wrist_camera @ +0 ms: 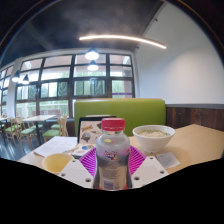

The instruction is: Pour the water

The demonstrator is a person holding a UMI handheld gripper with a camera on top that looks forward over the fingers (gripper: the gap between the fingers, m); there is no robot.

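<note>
The hand-held gripper (112, 166) holds an upright water bottle (112, 157) with a red cap, both fingers pressed on its sides, over the counter (195, 143). A white bowl (153, 137) stands far right; a cup (57, 162) sits near left.

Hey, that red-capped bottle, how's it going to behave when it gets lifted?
The bottle stands between the tongs, apparently gripped. Its clear thin plastic probably flexes under squeeze. It looks tall and narrow, so likely tippy. The red cap seems on, so spilling is unlikely.
</note>
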